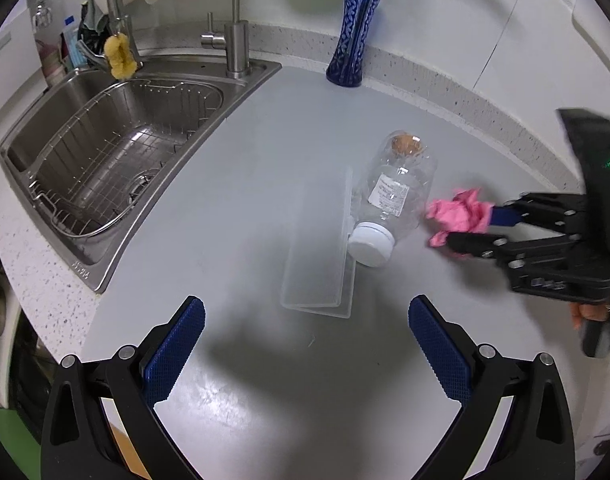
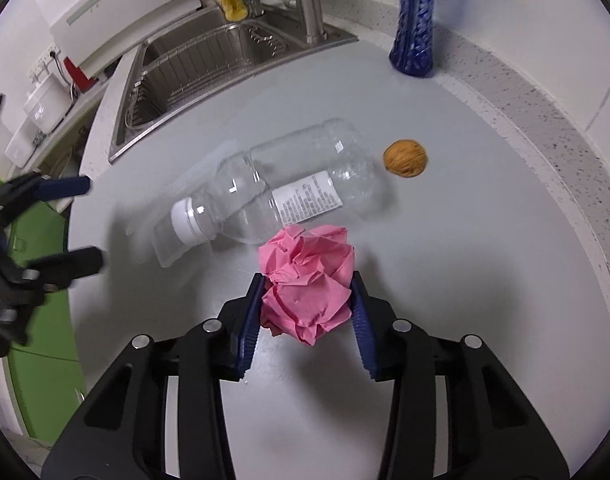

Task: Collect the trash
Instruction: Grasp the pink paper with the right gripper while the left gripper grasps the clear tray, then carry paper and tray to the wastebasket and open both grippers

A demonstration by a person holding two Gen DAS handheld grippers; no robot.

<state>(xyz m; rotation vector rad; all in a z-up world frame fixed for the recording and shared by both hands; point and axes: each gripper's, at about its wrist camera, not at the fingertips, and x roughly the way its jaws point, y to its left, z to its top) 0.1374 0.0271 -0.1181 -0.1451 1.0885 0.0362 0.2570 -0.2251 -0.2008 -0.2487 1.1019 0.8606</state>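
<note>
**Gripping pink paper wad, right gripper**

Clamped between the blue pads of the right gripper (image 2: 307, 304) is a crumpled pink paper wad (image 2: 307, 280); the jaws are closed narrowly on both of its sides. In the left wrist view the same wad (image 1: 459, 216) is seen held at the tips of the right gripper (image 1: 465, 226), low over the grey tabletop (image 1: 265, 152), just beside the bottle. Whether the wad touches the tabletop cannot be told.

The left gripper (image 1: 307, 320) is held with jaws spread wide and nothing between them; it is also seen at the left edge of the right wrist view (image 2: 91, 222), well apart from the wad.

A clear plastic bottle (image 2: 273, 192) with a white cap (image 1: 371, 246) is lying on its side on the tabletop, cap end resting against a clear flat plastic tray (image 1: 319, 256). A walnut (image 2: 405, 158) is lying near the bottle's base end, apart from it.

A blue patterned vase (image 1: 355, 36) is standing upright at the back edge of the tabletop. A steel sink (image 1: 105, 152) with a wire basket inside is set into the left part; a yellow sponge (image 1: 121, 56) is hung behind it.
</note>
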